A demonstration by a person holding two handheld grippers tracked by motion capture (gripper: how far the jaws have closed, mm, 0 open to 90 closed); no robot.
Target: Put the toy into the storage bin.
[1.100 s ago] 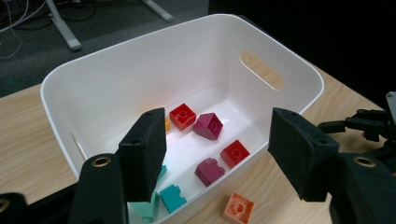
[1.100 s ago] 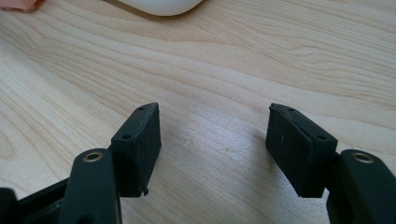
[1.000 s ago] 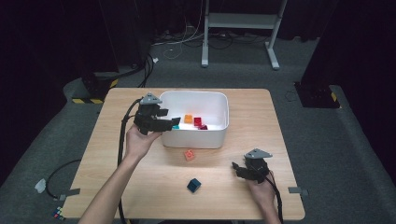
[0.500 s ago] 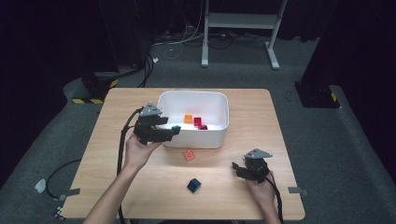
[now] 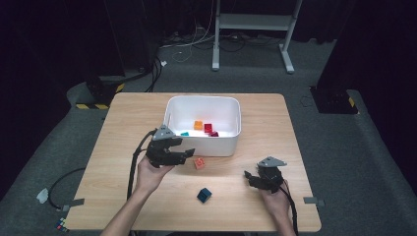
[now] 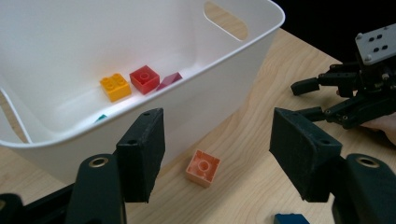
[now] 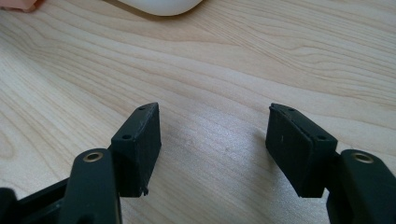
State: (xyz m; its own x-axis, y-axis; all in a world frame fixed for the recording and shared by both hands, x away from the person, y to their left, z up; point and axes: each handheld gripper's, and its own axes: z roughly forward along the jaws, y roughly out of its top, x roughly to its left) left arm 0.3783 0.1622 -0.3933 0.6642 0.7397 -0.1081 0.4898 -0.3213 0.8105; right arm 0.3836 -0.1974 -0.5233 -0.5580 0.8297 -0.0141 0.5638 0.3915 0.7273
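Left gripper view: left gripper fingers spread, empty, above one peach brick on surface beside one white bin; right gripper fingers wide, empty.

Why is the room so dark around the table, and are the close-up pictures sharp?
High view: light falls on the table, the surroundings stay black. Left gripper view: white bin bright, peach brick sharp, near jaws soft. Right gripper view: wood grain crisp, a faint sheen between the jaws.
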